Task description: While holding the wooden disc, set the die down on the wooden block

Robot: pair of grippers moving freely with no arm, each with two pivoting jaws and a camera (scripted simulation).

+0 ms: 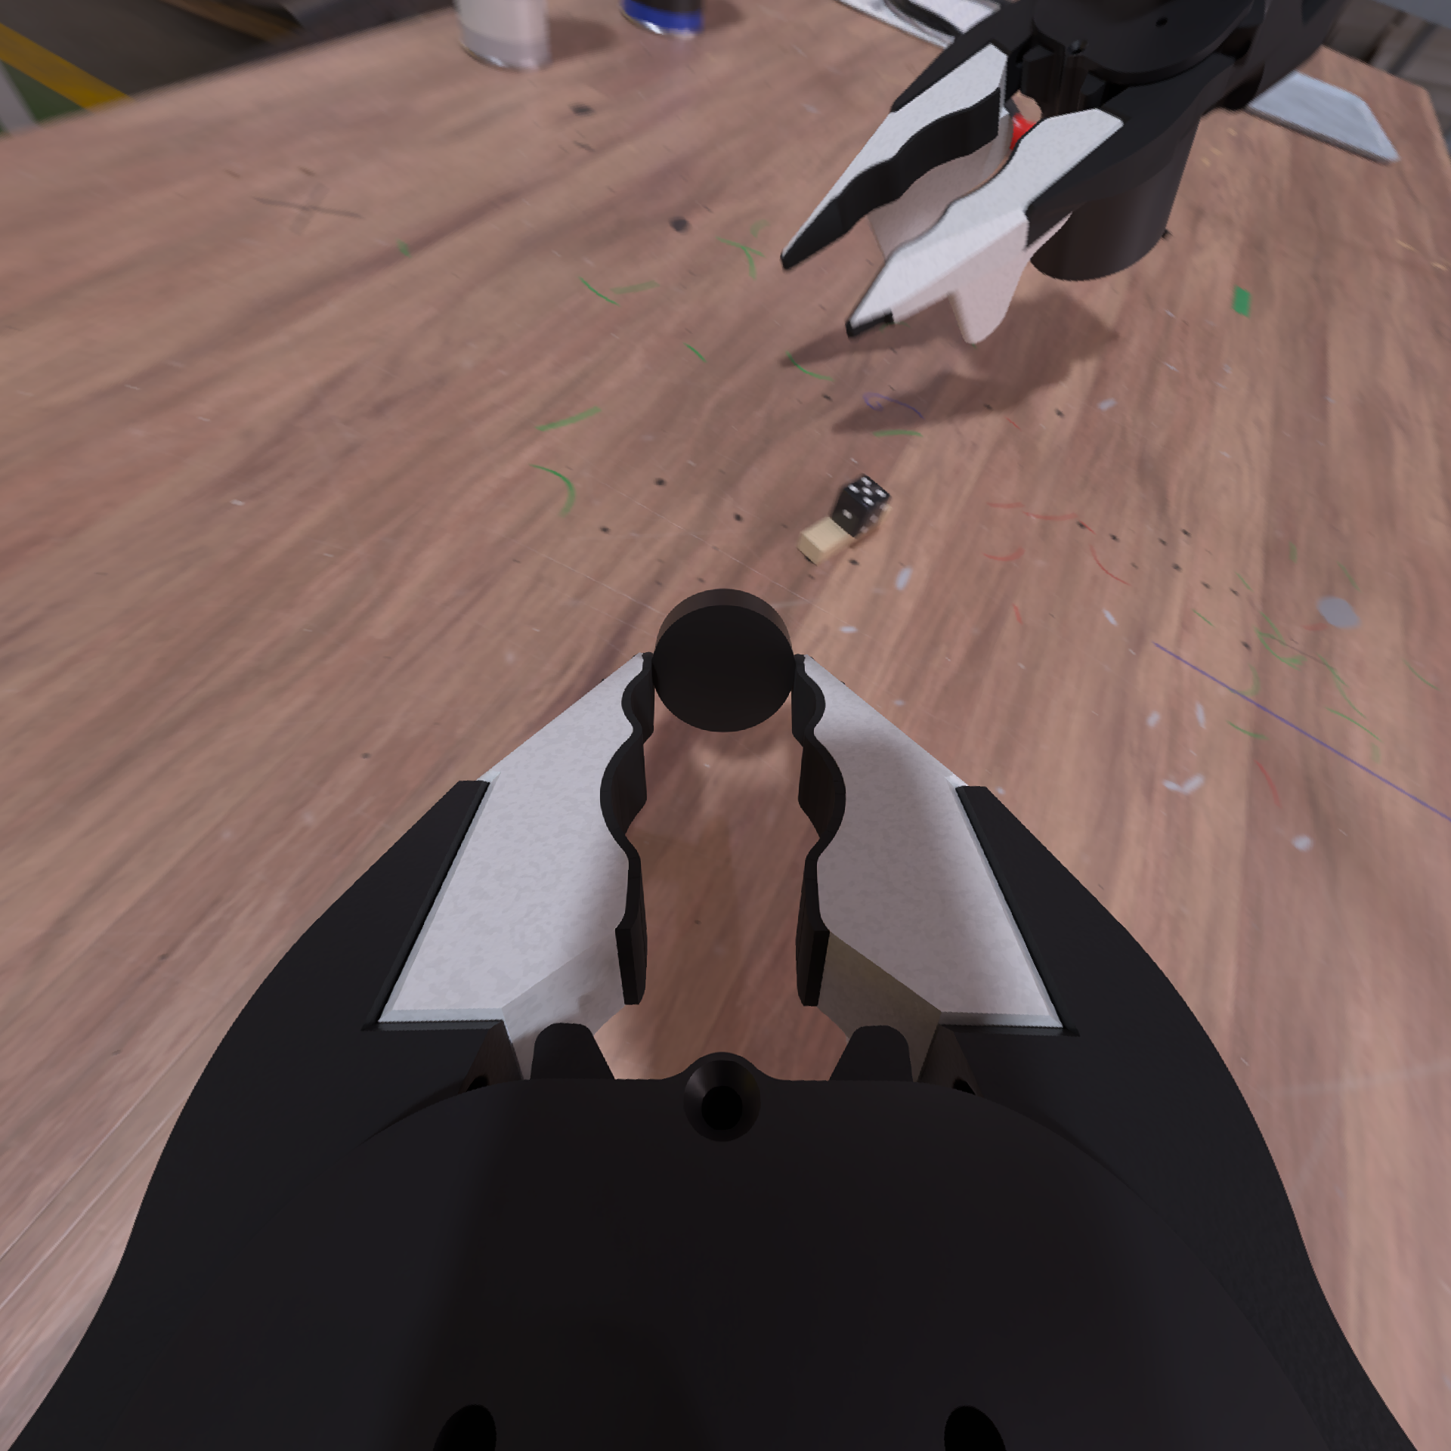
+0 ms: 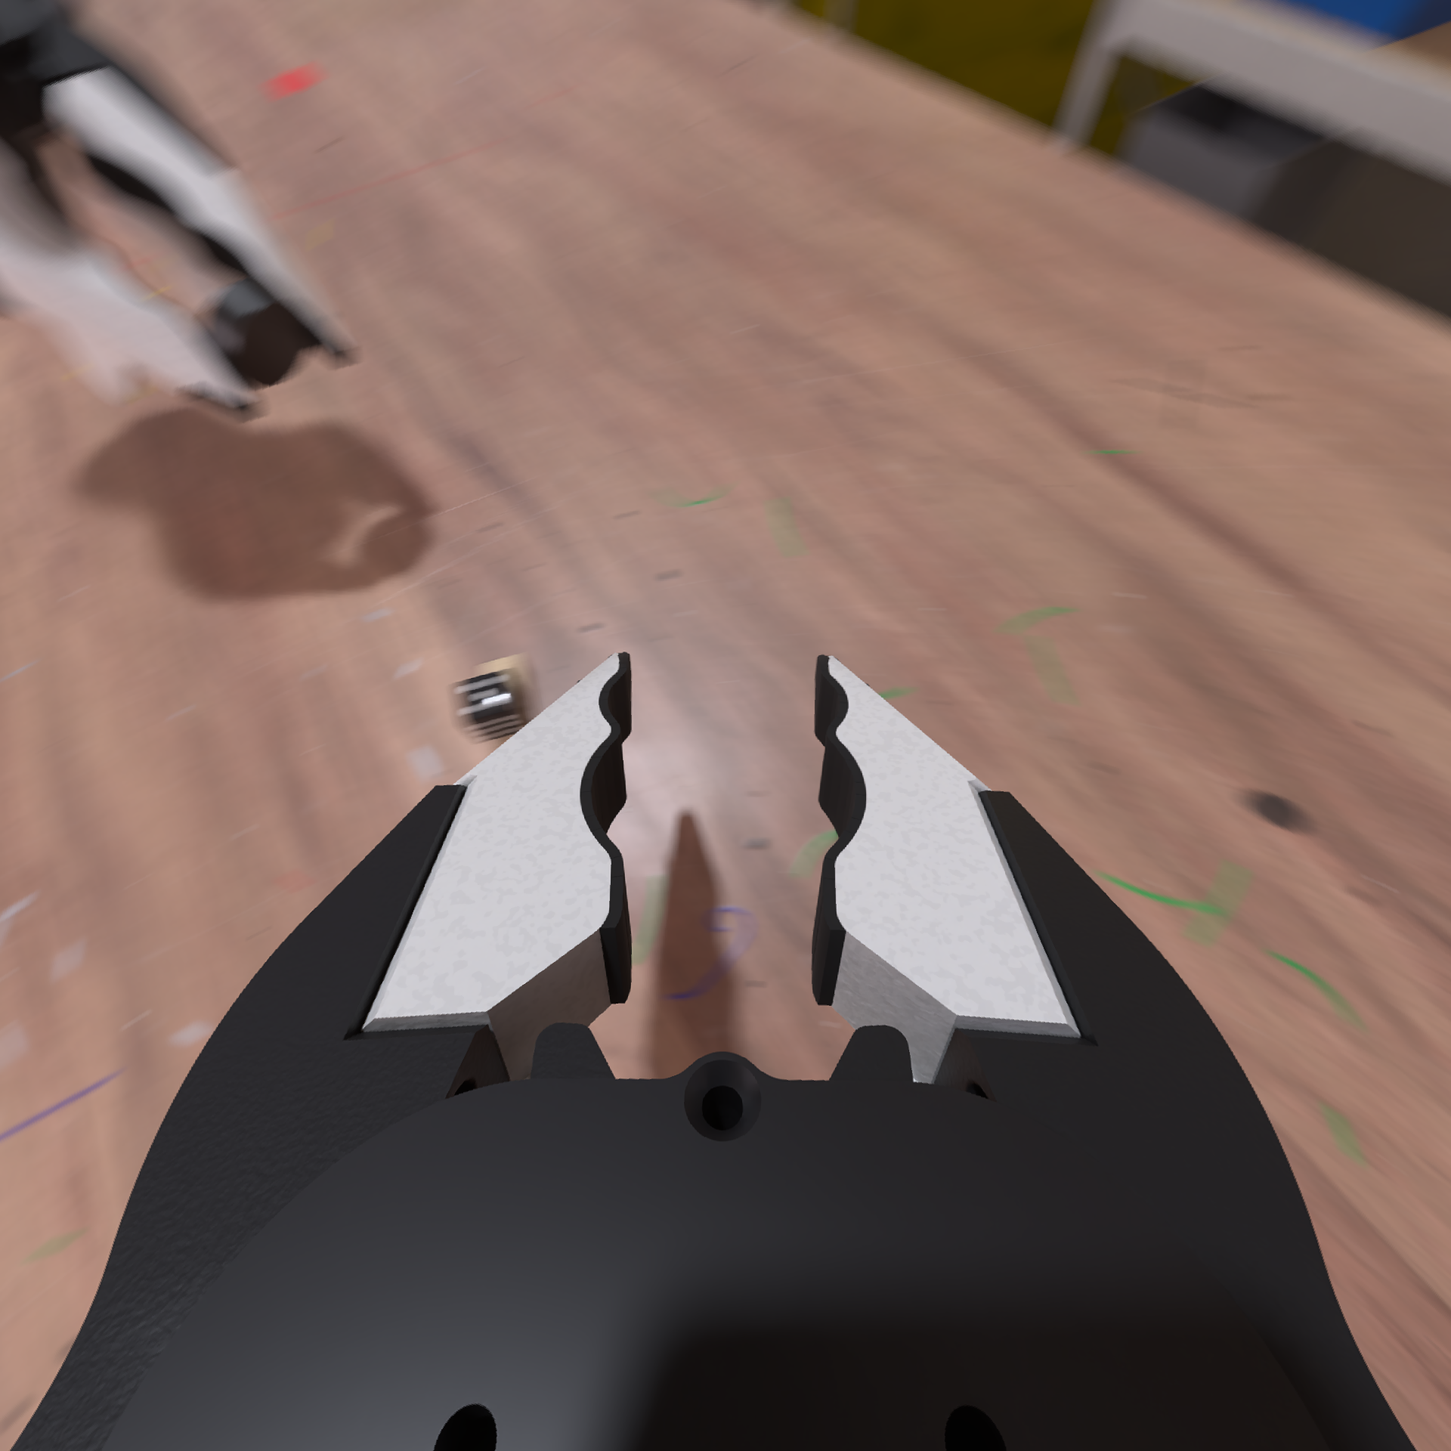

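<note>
My left gripper (image 1: 722, 667) is shut on a dark wooden disc (image 1: 721, 667) held between its fingertips above the table. Beyond it a small black die (image 1: 862, 502) with white pips rests on a pale wooden block (image 1: 820, 542) lying on the table. My right gripper (image 2: 722, 667) is open and empty above the table; it also shows in the left wrist view (image 1: 816, 294), raised behind the die. In the blurred right wrist view the die on the block (image 2: 491, 699) lies just left of my left fingertip, and the left gripper with the disc (image 2: 251, 330) shows at upper left.
The wooden table (image 1: 392, 392) carries green, red and white scratch marks. A whitish cup (image 1: 506, 31) and a blue-banded can (image 1: 663, 16) stand at the far edge. A grey flat piece (image 1: 1327, 118) lies at far right. A white frame (image 2: 1256, 86) stands past the table edge.
</note>
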